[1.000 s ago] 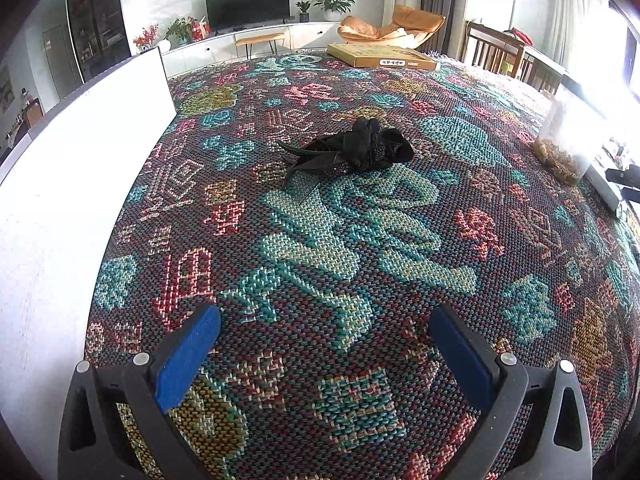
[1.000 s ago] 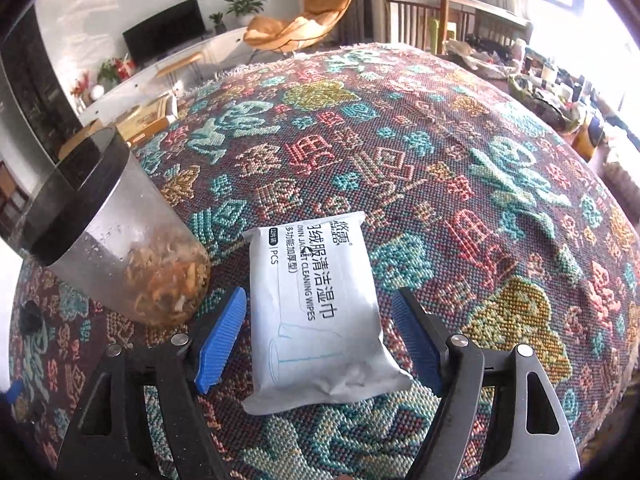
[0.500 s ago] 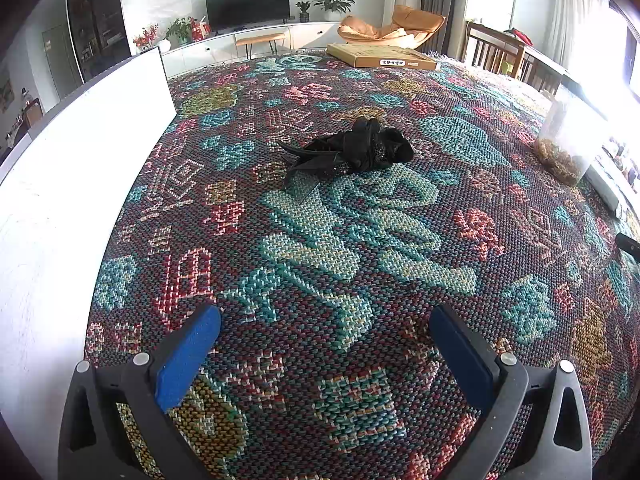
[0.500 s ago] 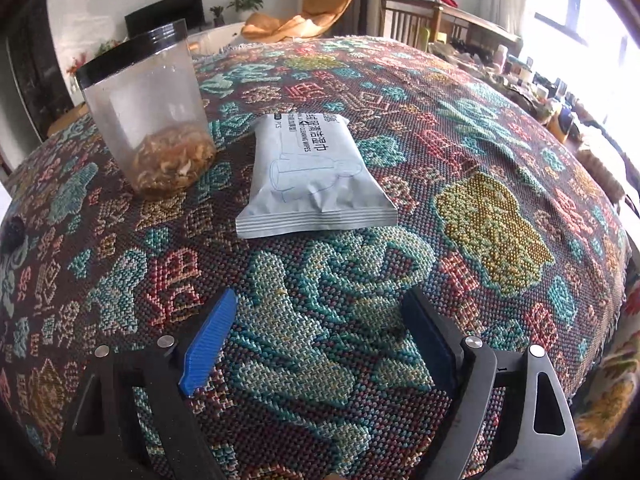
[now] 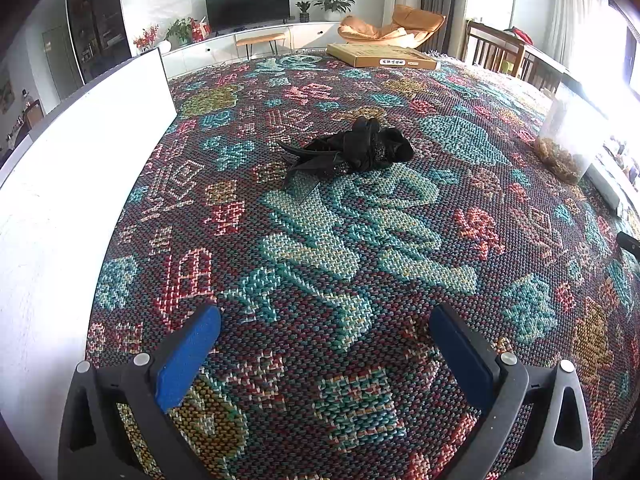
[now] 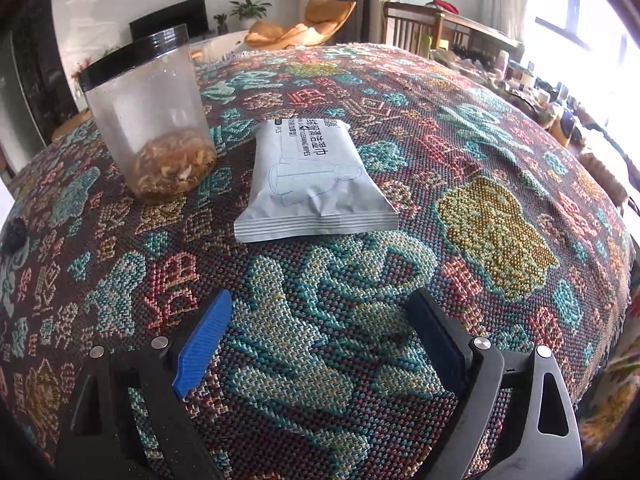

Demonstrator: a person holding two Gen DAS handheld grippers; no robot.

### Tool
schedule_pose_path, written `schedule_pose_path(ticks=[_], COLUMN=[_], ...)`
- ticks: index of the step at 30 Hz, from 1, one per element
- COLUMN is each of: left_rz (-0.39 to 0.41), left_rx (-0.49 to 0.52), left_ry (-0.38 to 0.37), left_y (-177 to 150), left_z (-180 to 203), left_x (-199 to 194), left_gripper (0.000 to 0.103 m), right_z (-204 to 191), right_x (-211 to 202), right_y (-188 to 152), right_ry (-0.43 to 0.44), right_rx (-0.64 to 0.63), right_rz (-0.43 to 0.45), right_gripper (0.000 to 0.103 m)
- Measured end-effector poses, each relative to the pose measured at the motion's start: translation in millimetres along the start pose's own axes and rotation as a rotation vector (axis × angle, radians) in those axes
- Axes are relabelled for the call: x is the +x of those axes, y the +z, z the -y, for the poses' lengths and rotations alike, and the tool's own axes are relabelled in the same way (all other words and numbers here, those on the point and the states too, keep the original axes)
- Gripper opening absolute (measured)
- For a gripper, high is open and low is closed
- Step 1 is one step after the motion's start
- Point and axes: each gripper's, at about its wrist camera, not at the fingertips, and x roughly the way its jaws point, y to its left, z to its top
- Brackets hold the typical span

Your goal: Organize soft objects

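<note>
Black fabric bundle: frame centre; pinch its thick middle.
Left gripper: jaws spread, empty.
Right gripper: jaws spread, empty.

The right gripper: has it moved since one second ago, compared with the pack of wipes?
Yes. The right gripper has backed away from the pack of wipes; earlier the pack lay between its fingers, now it lies clear ahead beside the plastic jar.

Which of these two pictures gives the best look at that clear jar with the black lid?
The right wrist view. There the jar stands close and whole, upright beside the wipes pack, its black lid and the brownish contents at its bottom plain. The left wrist view catches it only at the far right edge, washed out by window glare.
</note>
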Motion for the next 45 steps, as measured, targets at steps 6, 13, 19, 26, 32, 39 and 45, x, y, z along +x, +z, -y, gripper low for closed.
schedule_pose_path(ticks=[6,13,19,26,32,39,45], left_rz=[0.0,0.0,0.0,0.0,0.0,-0.168,-0.117], left_rx=[0.0,0.0,0.0,0.0,0.0,0.092,0.239], left_ry=[-0.001,-0.001,-0.001,-0.001,-0.002,-0.026,0.013], left_y=[0.1,-0.2,-0.1,-0.1,-0.2,30.7,88.4], left_z=[-0.3,-0.1,-0.3,-0.3,-0.3,-0.6,4.4], left_x=[0.6,0.4,0.8,0.8,0.6,11.8,11.3], left_gripper=[0.103,0.103,0.103,0.103,0.103,0.103,0.103], right_z=[0.2,-1.0,-1.0,-1.0,-1.0,-1.2,-1.2], right_x=[-0.2,-0.9,-0.8,-0.7,-0.7,-0.7,-0.6], right_y=[0.0,-1.5,-1.4,-1.4,-1.4,-1.3,-1.4], right_ry=[0.0,0.001,0.002,0.002,0.002,0.002,0.002], right_rx=[0.0,0.0,0.0,0.0,0.001,0.0,0.0], right_rz=[0.0,0.001,0.001,0.002,0.002,0.002,0.002], right_gripper=[0.092,0.092,0.092,0.092,0.092,0.092,0.092])
